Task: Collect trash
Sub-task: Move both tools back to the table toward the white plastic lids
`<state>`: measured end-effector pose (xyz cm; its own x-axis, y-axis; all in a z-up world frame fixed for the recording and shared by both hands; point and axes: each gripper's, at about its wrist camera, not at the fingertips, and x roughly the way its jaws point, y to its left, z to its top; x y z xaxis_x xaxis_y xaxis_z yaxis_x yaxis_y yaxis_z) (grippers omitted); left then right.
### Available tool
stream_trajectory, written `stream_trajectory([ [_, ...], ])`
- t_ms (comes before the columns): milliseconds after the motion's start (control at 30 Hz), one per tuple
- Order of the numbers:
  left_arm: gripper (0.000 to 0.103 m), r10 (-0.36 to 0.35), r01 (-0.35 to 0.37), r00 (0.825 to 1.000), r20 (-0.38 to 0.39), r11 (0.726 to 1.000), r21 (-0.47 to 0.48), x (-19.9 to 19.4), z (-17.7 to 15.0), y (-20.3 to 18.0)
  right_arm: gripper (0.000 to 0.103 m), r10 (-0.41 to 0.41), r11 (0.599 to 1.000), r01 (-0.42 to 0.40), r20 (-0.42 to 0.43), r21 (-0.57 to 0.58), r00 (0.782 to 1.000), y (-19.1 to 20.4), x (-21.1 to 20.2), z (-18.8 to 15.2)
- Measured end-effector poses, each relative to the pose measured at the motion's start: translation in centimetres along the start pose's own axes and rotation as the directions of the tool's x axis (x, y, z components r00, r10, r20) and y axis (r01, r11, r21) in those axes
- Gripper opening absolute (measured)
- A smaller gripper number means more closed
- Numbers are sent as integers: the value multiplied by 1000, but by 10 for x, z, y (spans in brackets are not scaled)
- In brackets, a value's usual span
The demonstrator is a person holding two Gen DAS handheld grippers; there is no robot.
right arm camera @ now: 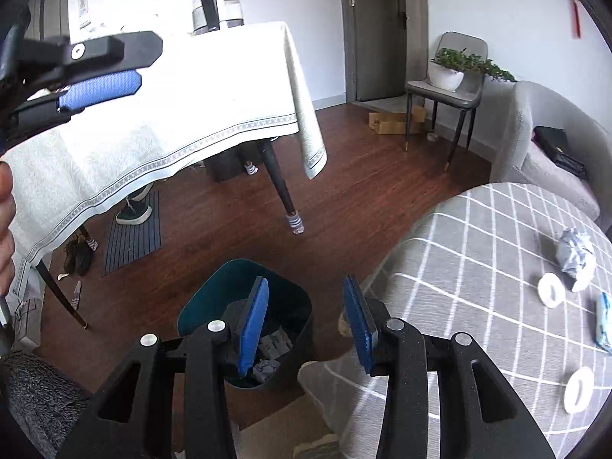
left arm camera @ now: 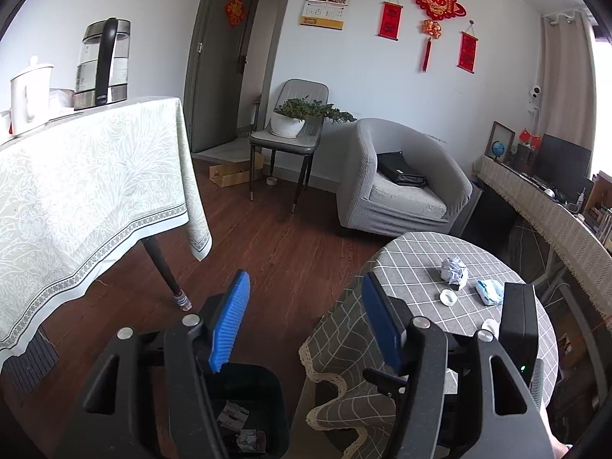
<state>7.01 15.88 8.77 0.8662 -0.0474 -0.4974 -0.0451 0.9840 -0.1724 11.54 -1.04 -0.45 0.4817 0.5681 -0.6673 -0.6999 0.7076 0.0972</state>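
Some scraps are already seen in the bin (right arm camera: 244, 306) below both empty, parted tools, left tool (left arm camera: 302, 317) and right tool (right arm camera: 306, 321), while crumpled paper (right arm camera: 575, 254), a wrapper (right arm camera: 604, 325) and white rings (right arm camera: 550, 290) remain on the table (right arm camera: 478, 267) ahead-right of them.

My left gripper (left arm camera: 306, 317) points forward and somewhat downward, its blue pads (left arm camera: 229, 321) parted with nothing between them. My right gripper (right arm camera: 306, 325) tilts more steeply down, jaws apart and empty too. In the right wrist view my left gripper reaches in at upper left, my hand (right arm camera: 5, 225) at the left edge.
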Motion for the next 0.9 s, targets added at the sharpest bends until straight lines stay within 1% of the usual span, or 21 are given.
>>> stream_trajectory([
  [67,70,-10,10,1000,1,1000,17,6,-1,-13,42,-19,999,19,15,28,1000,-19,-8,0],
  [200,74,-12,12,1000,-5,998,62,23,-3,-38,42,-70,995,67,35,74,997,-55,-25,-3],
  [300,75,-17,20,999,-34,996,90,42,-7,-56,42,-119,988,114,43,99,992,-81,-39,-7],
  [367,75,-23,28,998,-50,994,106,54,-11,-65,46,-142,984,137,37,111,989,-96,-46,-13],
  [400,75,-21,27,998,-59,993,114,60,-12,-71,52,-159,982,154,38,113,987,-103,-52,-17],
  [433,75,-19,27,998,-66,992,121,65,-14,-76,55,-173,979,168,37,117,984,-109,-56,-21],
  [500,75,-17,26,997,-73,991,129,72,-17,-85,55,-190,974,185,31,127,981,-119,-64,-29],
  [567,76,-22,34,996,-87,989,142,78,-21,-95,58,-213,970,209,18,127,977,-127,-69,-37],
  [633,79,-34,47,995,-95,989,143,85,-23,-105,61,-243,964,241,2,112,970,-135,-74,-45],
  [667,80,-40,54,994,-102,989,140,88,-25,-107,62,-255,961,254,-8,110,967,-139,-75,-49],
  [900,82,-76,91,987,-139,990,107,111,-31,-130,62,-256,952,263,-66,158,964,-166,-81,-70],
])
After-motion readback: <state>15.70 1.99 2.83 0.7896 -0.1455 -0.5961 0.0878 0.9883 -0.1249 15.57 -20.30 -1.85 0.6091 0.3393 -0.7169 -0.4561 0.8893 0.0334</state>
